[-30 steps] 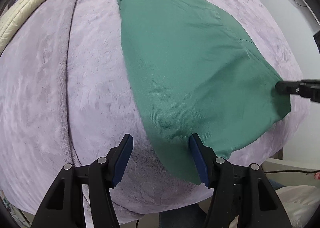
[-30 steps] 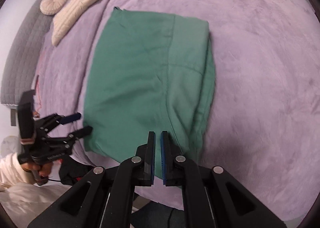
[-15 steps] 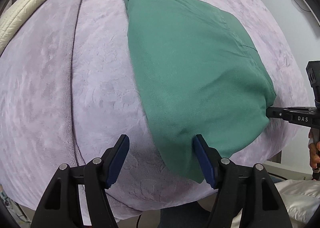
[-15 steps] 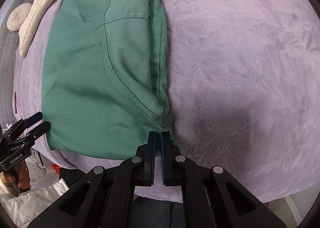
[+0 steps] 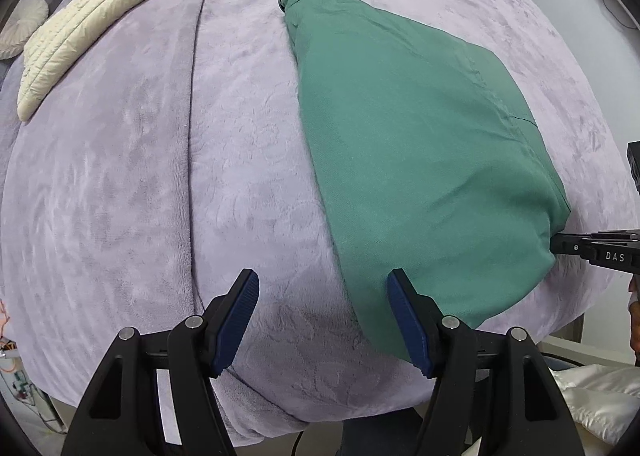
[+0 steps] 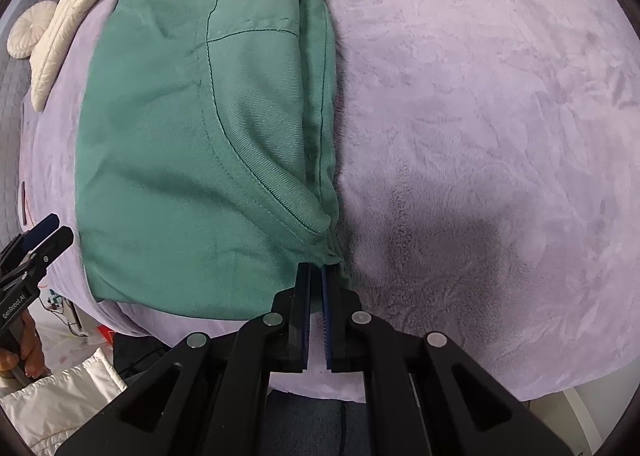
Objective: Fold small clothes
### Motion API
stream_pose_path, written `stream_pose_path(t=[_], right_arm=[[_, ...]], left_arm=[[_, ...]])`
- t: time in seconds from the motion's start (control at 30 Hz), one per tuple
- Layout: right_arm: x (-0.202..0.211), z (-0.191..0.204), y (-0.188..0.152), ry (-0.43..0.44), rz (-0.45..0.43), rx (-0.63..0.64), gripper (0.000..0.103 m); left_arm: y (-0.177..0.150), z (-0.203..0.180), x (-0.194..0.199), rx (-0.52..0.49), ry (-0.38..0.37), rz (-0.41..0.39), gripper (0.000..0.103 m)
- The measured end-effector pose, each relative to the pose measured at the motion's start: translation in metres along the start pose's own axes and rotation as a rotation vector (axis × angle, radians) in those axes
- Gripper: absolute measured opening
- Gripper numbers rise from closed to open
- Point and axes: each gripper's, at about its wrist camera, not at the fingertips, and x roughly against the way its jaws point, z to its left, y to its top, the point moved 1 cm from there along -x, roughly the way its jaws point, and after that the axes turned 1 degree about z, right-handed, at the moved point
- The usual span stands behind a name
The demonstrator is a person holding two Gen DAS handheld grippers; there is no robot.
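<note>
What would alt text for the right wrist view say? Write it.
A folded green garment lies on a lilac plush blanket, the shut right claw at its near corner. The left claw shows at the left edge.

The folded garment (image 6: 192,143) lay on the blanket (image 6: 480,115) near the bed's front edge. The left tool (image 5: 324,316) hung over its near left corner, the right tool (image 6: 316,276) at its near right corner. A padded jacket (image 5: 88,27) lay far behind to the left, with a round cushion (image 6: 30,27) beside it.
</note>
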Motion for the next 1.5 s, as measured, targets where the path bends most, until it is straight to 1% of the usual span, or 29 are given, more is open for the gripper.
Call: stream_pose_path(t=[0.2,0.27,0.3,0.47,0.6,0.7,0.77,0.8,0.83,0.87,0.9,0.93,1.0,1.07,1.1,1.13,1.2,1.27,1.3,1.37,1.43,1.5], right_arm=[[0.003,0.004,-0.001,-0.01,-0.002,0.002,0.006],[0.003,0.005,0.0,-0.009,-0.006,0.002,0.006],[0.003,0.006,0.001,-0.006,-0.009,0.001,0.006],[0.005,0.003,0.014,-0.03,-0.005,0.011,0.006],[0.018,-0.005,0.014,-0.04,0.015,0.033,0.006],[0.032,-0.013,0.014,-0.013,0.017,0.014,0.006],[0.044,-0.015,0.016,-0.008,-0.002,-0.007,0.007],[0.049,-0.015,0.018,-0.005,-0.015,-0.018,0.012],[0.053,-0.012,0.02,-0.003,-0.031,-0.029,0.028],[0.058,-0.009,0.023,0.001,-0.049,-0.037,0.041],[0.064,-0.002,0.027,0.01,-0.07,-0.034,0.058],[0.067,0.005,0.029,0.018,-0.084,-0.021,0.063],[0.074,0.022,0.034,0.011,-0.106,0.016,0.063],[0.082,0.042,0.038,-0.033,-0.129,0.052,0.07],[0.086,0.049,0.039,-0.045,-0.139,0.06,0.079],[0.09,0.057,0.038,-0.057,-0.156,0.065,0.082],[0.102,0.069,0.039,-0.081,-0.192,0.069,0.083],[0.113,0.076,0.039,-0.113,-0.226,0.072,0.093],[0.119,0.08,0.04,-0.129,-0.245,0.076,0.102],[0.128,0.087,0.038,-0.159,-0.281,0.083,0.103],[0.137,0.089,0.038,-0.163,-0.308,0.078,0.103],[0.143,0.091,0.039,-0.166,-0.316,0.077,0.103]], left_arm=[[0.002,0.004,-0.001,0.03,0.029,0.007,0.068],[0.001,0.005,-0.002,0.048,0.034,0.011,0.088],[0.001,0.007,-0.002,0.058,0.036,0.008,0.102],[0.001,0.013,-0.003,0.097,0.047,0.014,0.102],[0.0,0.017,-0.005,0.124,0.086,0.018,0.102],[0.0,0.02,-0.004,0.144,0.118,0.013,0.102],[0.0,0.023,-0.005,0.162,0.11,0.012,0.102],[0.001,0.024,-0.006,0.17,0.101,0.016,0.102],[0.002,0.026,-0.007,0.181,0.093,0.023,0.102],[0.004,0.027,-0.007,0.19,0.09,0.031,0.102],[0.006,0.027,-0.006,0.193,0.091,0.036,0.102],[0.009,0.026,-0.004,0.192,0.095,0.034,0.102],[0.015,0.023,0.005,0.187,0.096,0.014,0.102],[0.022,0.019,0.017,0.187,0.08,-0.012,0.102],[0.026,0.017,0.024,0.187,0.078,-0.025,0.102],[0.031,0.014,0.031,0.187,0.08,-0.036,0.102],[0.038,0.009,0.045,0.187,0.074,-0.054,0.102],[0.044,0.005,0.055,0.191,0.053,-0.071,0.102],[0.045,0.003,0.06,0.191,0.047,-0.079,0.102],[0.048,-0.003,0.068,0.18,0.043,-0.093,0.102],[0.049,-0.007,0.073,0.17,0.052,-0.1,0.102],[0.049,-0.011,0.078,0.169,0.057,-0.102,0.102]])
